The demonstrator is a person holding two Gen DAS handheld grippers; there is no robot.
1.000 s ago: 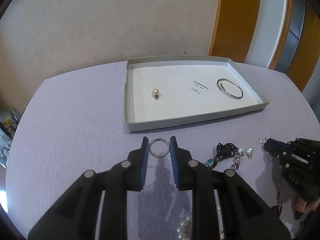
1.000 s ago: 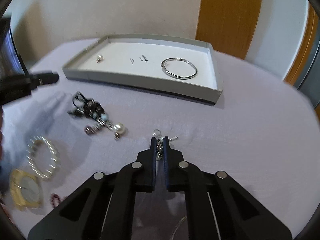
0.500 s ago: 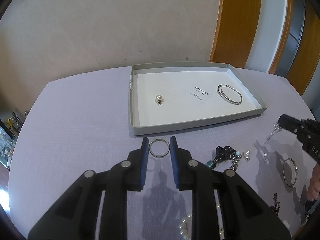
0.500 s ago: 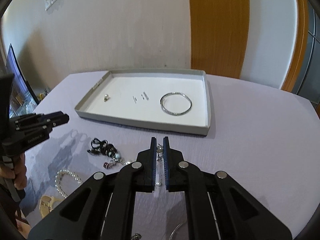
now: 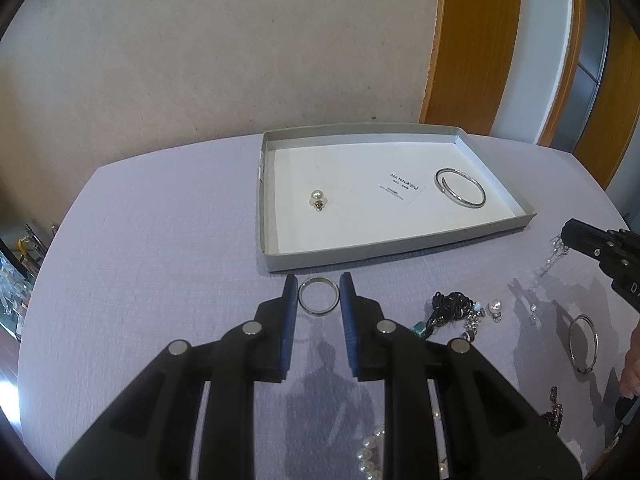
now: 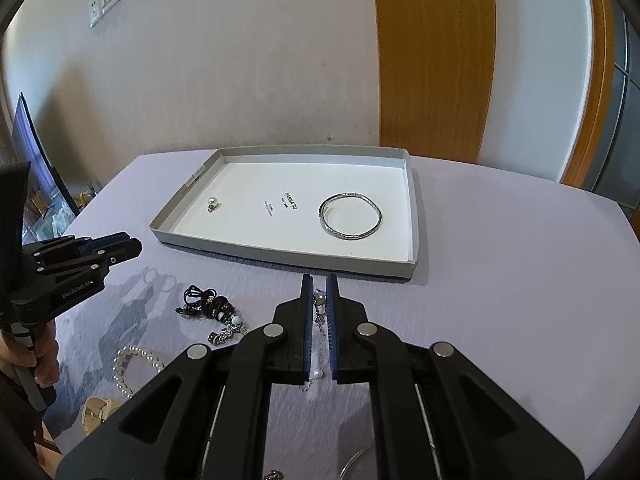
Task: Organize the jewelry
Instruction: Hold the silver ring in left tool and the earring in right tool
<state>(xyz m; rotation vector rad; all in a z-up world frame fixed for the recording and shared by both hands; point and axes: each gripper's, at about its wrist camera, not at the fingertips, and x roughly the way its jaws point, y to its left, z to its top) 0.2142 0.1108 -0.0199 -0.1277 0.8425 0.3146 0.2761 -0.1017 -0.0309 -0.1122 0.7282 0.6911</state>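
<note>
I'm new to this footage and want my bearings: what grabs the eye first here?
The shallow grey cardboard tray with a white floor lies at the far side of the lilac table, holding a silver bangle and a pearl earring. Nearer, the left gripper pinches a plain silver ring, while the right gripper is shut on a thin silver chain with pearls.

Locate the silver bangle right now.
The silver bangle lies flat inside the grey tray, at its right end in both wrist views, well apart from the pearl earring at the left end.
</note>
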